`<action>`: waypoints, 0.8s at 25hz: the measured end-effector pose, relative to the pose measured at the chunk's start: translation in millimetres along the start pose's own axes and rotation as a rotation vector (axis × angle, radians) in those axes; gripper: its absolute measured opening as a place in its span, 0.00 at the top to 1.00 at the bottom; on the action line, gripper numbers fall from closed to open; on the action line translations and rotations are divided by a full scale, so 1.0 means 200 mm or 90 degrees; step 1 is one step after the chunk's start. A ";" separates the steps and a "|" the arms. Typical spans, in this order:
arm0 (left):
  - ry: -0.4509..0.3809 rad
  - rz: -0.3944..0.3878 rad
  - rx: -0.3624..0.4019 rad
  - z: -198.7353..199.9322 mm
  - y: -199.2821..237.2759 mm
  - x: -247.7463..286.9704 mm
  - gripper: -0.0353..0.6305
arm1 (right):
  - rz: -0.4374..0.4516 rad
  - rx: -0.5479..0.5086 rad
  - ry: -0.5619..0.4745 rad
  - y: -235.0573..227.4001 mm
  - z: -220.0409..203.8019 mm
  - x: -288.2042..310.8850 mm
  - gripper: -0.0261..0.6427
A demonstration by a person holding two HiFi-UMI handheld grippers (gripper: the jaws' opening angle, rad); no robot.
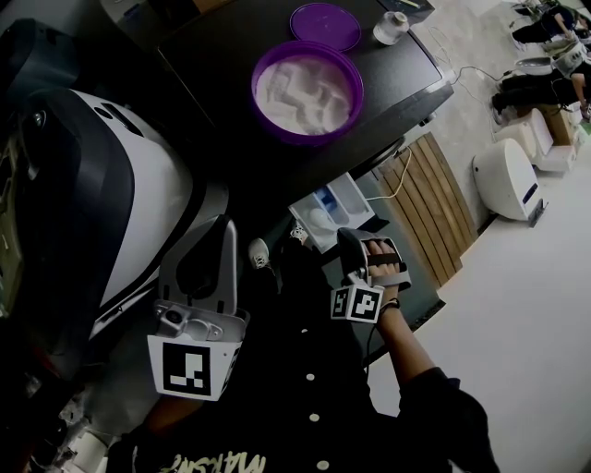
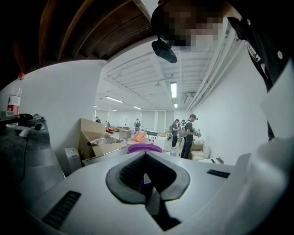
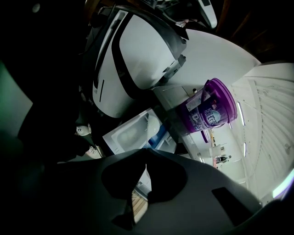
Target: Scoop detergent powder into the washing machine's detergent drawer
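A purple tub (image 1: 307, 90) of white detergent powder stands open on the washing machine's dark top (image 1: 406, 78); it also shows as the purple tub (image 3: 211, 108) and as its purple rim (image 2: 144, 148). Its purple lid (image 1: 325, 25) lies behind it. Below the top, the white detergent drawer (image 1: 331, 211) is pulled out, also seen as the drawer (image 3: 133, 133). My right gripper (image 1: 355, 238) (image 3: 146, 165) hovers just in front of the drawer, jaws shut, nothing seen in them. My left gripper (image 1: 220, 231) (image 2: 146, 155) is held low at the left, tilted upward, jaws shut. No scoop is visible.
A small white cup (image 1: 391, 28) stands by the lid. A bulky white and black appliance (image 1: 120, 185) fills the left. A wooden slatted panel (image 1: 429, 208) and a white unit (image 1: 508, 180) stand at the right. Cardboard boxes (image 2: 94, 137) and several people (image 2: 188, 135) are far off.
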State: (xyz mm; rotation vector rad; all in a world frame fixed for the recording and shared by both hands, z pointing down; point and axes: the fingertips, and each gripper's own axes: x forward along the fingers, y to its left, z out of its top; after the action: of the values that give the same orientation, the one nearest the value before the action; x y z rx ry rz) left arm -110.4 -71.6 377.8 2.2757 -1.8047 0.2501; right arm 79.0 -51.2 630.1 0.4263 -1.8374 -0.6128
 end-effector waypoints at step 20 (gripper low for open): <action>-0.058 -0.014 0.027 0.12 0.02 0.02 0.94 | 0.255 0.555 -0.080 -0.09 0.08 -0.11 0.91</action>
State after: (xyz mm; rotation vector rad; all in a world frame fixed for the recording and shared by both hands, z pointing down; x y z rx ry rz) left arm -114.3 -83.1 356.5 2.3717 -1.8337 0.1853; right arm 71.9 -49.9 598.4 0.5620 -2.1697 0.4794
